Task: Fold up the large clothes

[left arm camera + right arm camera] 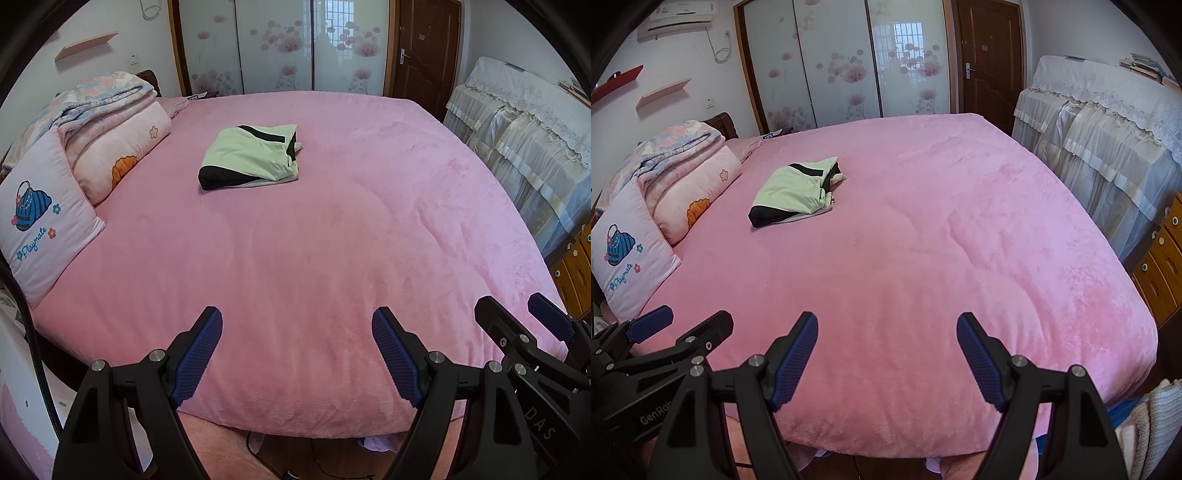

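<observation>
A light green and black garment (251,157) lies folded into a compact bundle on the pink bed cover (314,258), toward the far left of the bed. The same garment (798,194) shows in the right wrist view on the pink bed cover (905,266). My left gripper (297,325) hovers open over the bed's near edge, nothing between its blue pads. My right gripper (886,328) is open too and empty, beside the left one. Each gripper shows in the other's view: the right gripper (513,314) at the right edge, the left gripper (694,317) at the left edge. Both are far from the garment.
Folded quilts (110,122) and a pink pillow (40,225) line the bed's left side. A lace-covered cabinet (524,140) and wooden drawers (576,269) stand along the right. Sliding wardrobe doors (280,44) and a brown door (424,51) are behind the bed. Cloth (1152,432) is piled at the bottom right.
</observation>
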Demonstrator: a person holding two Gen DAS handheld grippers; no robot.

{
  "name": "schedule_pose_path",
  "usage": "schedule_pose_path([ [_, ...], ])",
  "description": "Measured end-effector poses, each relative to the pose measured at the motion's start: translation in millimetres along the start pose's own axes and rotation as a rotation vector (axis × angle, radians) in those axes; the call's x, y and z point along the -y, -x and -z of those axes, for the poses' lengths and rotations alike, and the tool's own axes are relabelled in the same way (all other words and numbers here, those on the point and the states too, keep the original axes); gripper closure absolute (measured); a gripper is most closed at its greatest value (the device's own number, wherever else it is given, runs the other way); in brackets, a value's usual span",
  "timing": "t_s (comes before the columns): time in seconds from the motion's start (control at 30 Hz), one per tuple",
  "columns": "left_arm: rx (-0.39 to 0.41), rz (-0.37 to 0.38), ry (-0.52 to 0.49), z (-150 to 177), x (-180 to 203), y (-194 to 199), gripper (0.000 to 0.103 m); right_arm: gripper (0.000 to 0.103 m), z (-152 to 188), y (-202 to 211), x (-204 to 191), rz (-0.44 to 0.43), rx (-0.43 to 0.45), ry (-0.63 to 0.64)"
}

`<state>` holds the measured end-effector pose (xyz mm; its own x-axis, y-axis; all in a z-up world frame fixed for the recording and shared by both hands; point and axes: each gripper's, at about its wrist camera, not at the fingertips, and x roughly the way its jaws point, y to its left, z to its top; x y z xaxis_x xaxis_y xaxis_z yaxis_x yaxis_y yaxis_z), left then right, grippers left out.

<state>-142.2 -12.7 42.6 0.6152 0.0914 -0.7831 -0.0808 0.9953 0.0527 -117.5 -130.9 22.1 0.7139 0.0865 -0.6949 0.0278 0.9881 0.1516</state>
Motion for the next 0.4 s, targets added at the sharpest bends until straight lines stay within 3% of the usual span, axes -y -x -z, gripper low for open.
schedule_pose_path([
  [0.4, -0.028, 0.006, 0.004, -1.6, -3.9, -11.0, 0.022, 0.025, 2.5, -7.5, -2.4, -0.006, -0.004, 0.002],
])
